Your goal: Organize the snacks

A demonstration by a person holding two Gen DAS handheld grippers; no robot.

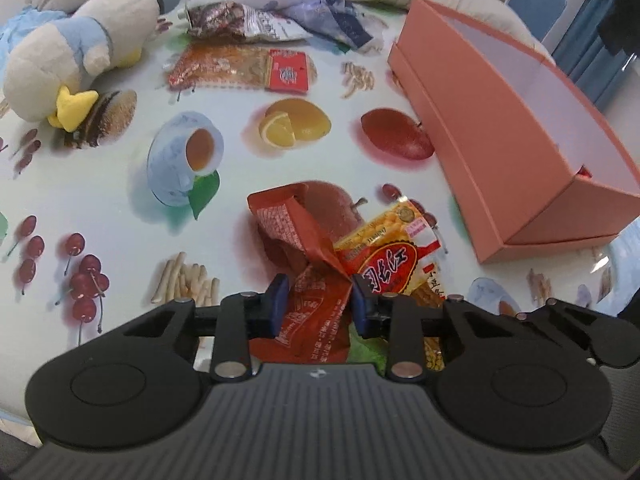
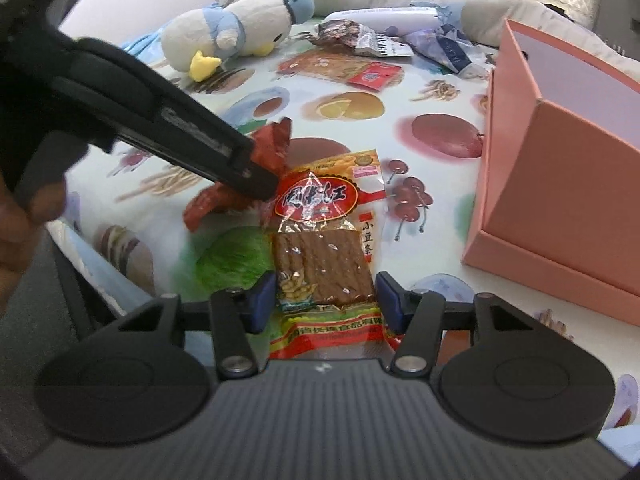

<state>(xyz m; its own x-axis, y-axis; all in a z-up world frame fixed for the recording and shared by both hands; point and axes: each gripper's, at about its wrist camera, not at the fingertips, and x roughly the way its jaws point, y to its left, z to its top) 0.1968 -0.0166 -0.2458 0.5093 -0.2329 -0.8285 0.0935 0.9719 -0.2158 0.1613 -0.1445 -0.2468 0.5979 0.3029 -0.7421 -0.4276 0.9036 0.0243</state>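
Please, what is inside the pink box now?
Inside the pink box mostly bare pale wall shows. At its near corner a small red thing peeks out, perhaps a snack. The floor of the box is hidden behind its walls.

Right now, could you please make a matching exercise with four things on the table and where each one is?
Things:
1. red crumpled packet
2. yellow-topped bean strip packet
3. plush duck
4. pink box

Places:
A. far left of the table, lying on its side
B. between the left claw's fingers
C. right side of the table, standing open
D. between the right claw's fingers

Pairs: 1-B, 2-D, 3-A, 4-C
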